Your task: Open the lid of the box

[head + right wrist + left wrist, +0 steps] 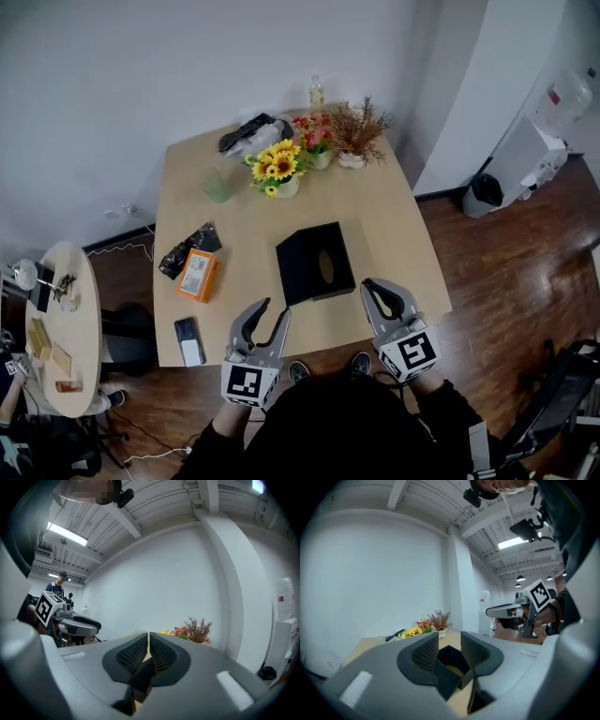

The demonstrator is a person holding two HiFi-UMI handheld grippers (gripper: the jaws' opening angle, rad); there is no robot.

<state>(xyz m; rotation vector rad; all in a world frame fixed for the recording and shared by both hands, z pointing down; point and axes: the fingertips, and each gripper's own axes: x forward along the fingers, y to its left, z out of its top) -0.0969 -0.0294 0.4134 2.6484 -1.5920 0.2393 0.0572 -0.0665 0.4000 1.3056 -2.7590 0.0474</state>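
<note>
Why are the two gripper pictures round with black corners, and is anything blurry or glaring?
Left gripper view and right gripper view: wide-angle lenses curve straight lines and leave black corners; the ceiling lights glare. Head view: even, soft lighting, sharp; the black box shows little surface detail.

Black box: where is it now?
Head view: black box mid-way across the wooden table, right of the orange packet, just beyond the left gripper and right gripper.
</note>
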